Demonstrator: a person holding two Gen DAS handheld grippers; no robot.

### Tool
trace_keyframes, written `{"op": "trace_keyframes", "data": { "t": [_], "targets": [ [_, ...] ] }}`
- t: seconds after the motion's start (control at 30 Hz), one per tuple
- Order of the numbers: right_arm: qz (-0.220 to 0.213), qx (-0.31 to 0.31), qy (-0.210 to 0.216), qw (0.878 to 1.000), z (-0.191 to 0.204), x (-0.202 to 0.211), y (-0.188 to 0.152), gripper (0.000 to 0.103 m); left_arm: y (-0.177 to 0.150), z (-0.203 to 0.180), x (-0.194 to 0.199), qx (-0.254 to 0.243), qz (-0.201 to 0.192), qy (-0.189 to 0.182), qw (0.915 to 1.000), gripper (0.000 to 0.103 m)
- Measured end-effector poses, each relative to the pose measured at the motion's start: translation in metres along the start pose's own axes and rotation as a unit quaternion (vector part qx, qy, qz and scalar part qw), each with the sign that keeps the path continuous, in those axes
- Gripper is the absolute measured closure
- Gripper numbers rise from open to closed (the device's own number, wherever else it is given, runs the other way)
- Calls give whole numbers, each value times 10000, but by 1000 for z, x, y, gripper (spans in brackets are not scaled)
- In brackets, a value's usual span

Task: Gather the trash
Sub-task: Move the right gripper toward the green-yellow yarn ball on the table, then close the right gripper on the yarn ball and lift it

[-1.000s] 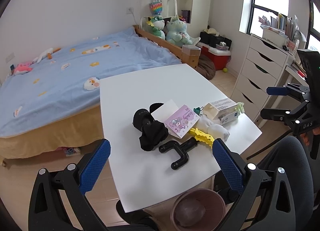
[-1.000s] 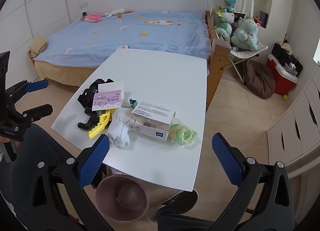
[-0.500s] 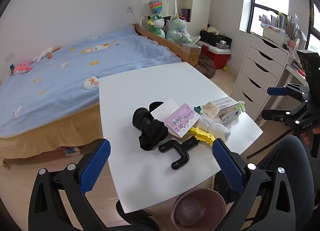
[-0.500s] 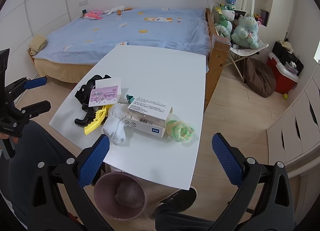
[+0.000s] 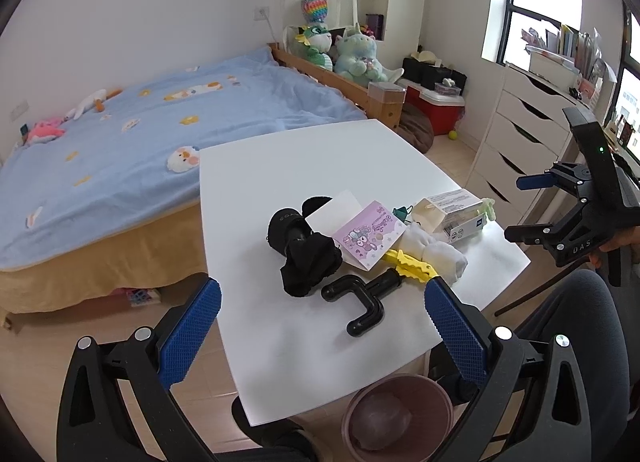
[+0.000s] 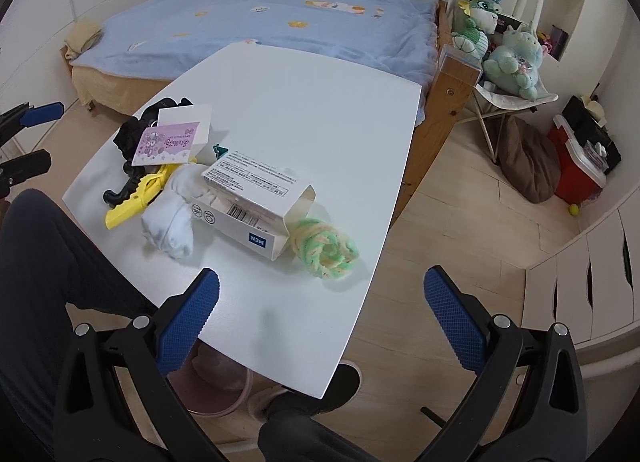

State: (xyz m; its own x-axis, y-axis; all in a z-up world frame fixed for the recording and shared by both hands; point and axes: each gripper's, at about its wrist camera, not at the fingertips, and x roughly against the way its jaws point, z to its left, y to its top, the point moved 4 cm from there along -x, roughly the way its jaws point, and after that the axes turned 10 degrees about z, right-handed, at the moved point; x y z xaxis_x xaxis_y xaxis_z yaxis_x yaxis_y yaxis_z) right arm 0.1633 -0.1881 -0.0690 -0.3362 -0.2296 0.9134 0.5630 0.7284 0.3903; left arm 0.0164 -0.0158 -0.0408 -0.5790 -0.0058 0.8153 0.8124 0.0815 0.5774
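**Both claws wide and empty over the table's near edge**

Both claws hang spread wide with nothing between their blue pads: the left gripper over the near left part of the white table, the right gripper over its near right corner.

Just below and ahead of the left gripper, under the table edge, stands a pinkish waste bin with a pale crumpled lump inside. In the right wrist view only a sliver of its rim shows beneath the tabletop.

Directly ahead of the left gripper lies a black and yellow handled tool. Beyond it, to the left, sits a heap of black socks; a pink cartoon card leans across that heap, with a white card behind it.

Nearest the right gripper, just ahead, is a rolled green and yellow fuzzy sock, touching the open flap end of a white cardboard box. A white sock bundle presses against the box's left end.

Farther off, past the table, lies a bed with a blue blanket, and plush toys sit at its right end.
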Motion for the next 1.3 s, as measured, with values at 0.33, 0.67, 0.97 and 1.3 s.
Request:
{"op": "trace_keyframes", "data": {
  "t": [0.33, 0.67, 0.97, 1.3],
  "targets": [
    [385, 725, -29, 9966, -5, -28, 12, 27, -1, 6, -3, 91, 84, 10, 9999, 5],
    [436, 918, 11, 9948, -4, -37, 14, 67, -3, 11, -6, 136, 164, 50, 9998, 5],
    [280, 718, 73, 9970, -2, -26, 7, 75, -2, 16, -8, 199, 174, 56, 9996, 5],
    [-153, 227, 301, 9992, 1, 12, 3, 75, 3, 23, -9, 289, 180, 52, 9994, 5]
  ]
}}
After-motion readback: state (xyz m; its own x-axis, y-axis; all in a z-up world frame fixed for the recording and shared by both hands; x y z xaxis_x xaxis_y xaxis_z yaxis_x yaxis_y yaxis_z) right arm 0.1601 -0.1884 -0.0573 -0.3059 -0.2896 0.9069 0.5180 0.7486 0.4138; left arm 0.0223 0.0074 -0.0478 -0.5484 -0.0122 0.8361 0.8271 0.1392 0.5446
